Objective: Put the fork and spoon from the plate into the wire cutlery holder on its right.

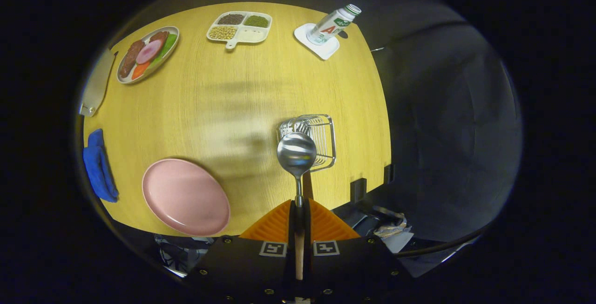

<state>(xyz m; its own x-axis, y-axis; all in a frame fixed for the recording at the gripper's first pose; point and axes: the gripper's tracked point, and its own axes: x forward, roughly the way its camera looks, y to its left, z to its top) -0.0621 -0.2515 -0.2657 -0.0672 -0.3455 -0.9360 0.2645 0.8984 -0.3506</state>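
Observation:
My gripper point(298, 206) is shut on the spoon point(296, 154): both orange fingers point(274, 225) press on its wooden handle. The spoon's shiny bowl points forward and hangs over the near left part of the wire cutlery holder point(321, 141), which stands on the yellow table just ahead of the fingers. Fork tines point(298, 126) stick up inside the holder, behind the spoon's bowl. The pink plate point(185, 196) lies bare to the left of the fingers, near the table's front edge.
A blue cloth point(98, 166) lies left of the plate. Far across the table point(223, 99) are a plate of food point(148, 53), a divided tray of beans point(239, 27) and a bottle point(333, 24) on a white coaster. The table's right edge runs just beyond the holder.

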